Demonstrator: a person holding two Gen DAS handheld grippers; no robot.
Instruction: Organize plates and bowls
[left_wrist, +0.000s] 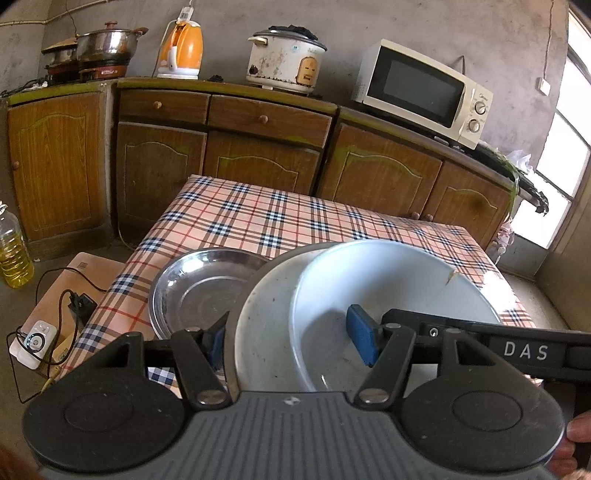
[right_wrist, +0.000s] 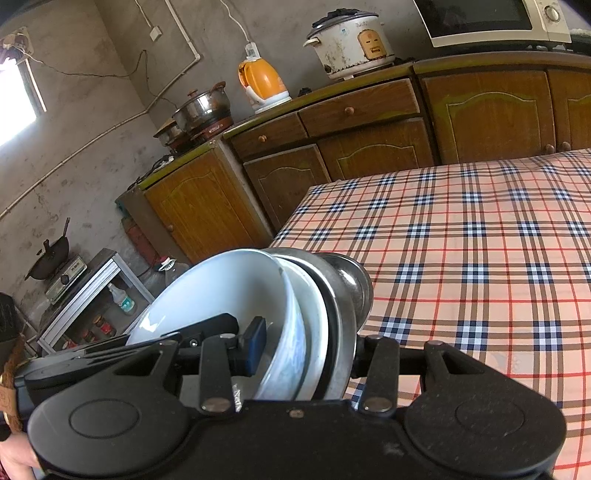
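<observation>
Both hands are on one nested stack: white bowl (left_wrist: 369, 295) in white plate (left_wrist: 266, 332) in a steel dish, whose rim shows at the stack's edge. My judgement: I'm carrying or setting this stack down over the near part of the tabletop (left_wrist: 258, 218); whether it's lifted or resting, I can't tell.

Doing it well: keep both grips level with each other so the bowl doesn't slide inside the plate. It sits off-centre already, and its rim looks cracked at the far side. Lower slowly, land flat, release one side at a time.

Left gripper (left_wrist: 291, 341): clenched across the stack's near rim. One blue pad is inside the bowl; the other is outside, under the steel edge.

Right gripper (right_wrist: 306, 349): same arrangement, one pad inside the bowl (right_wrist: 221, 295) and the other finger beyond the outer steel rim. Clamped on the stack, which looks steeply tilted in this view.

A second steel plate (left_wrist: 199, 291) lies flat on the tabletop just left of the stack, clear of my fingers.
</observation>
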